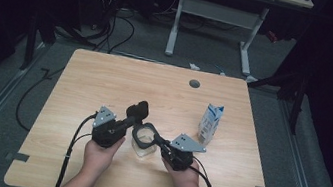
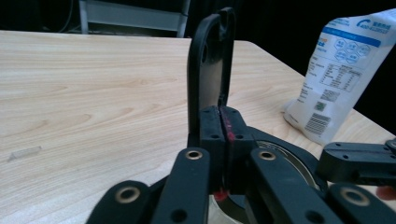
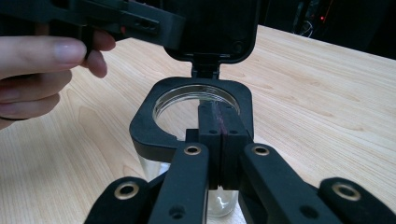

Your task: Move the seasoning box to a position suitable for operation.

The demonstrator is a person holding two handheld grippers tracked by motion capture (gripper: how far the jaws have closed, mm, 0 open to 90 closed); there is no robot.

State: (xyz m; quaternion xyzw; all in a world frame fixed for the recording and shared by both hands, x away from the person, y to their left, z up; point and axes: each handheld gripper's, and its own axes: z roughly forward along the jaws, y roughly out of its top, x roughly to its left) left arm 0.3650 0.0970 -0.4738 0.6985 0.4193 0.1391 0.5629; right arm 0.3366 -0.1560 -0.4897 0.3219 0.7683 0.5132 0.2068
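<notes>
jar: clear glass with a black squarish collar, standing on the worktop near the near edge, a little right of centre, between the two grippers.
lid: black, hinged at the collar's far-left side, swung up and standing about upright; mouth of the jar open.
left gripper: fingers pressed narrow, clamped on the raised lid near its hinge, as the left gripper view shows.
right gripper: fingers closed tight on the near-right rim of the collar, holding the jar down.
step in hand: judged to be opening, or holding open, the flip lid.
doing it well: keep the right grip steady and low so the glass stays planted; swing the lid in an arc about its hinge rather than pulling straight; avoid twisting, since the thin hinge looks like the weak point.
carton: white and blue, upright, to the right and slightly far of the jar, apart from it; likely to tip if the right elbow drifts out.
edges: near edge of the worktop close behind the hands; little room to pull back.
open room: broad bare wood to the left and far side, up to the round cable hole.
</notes>
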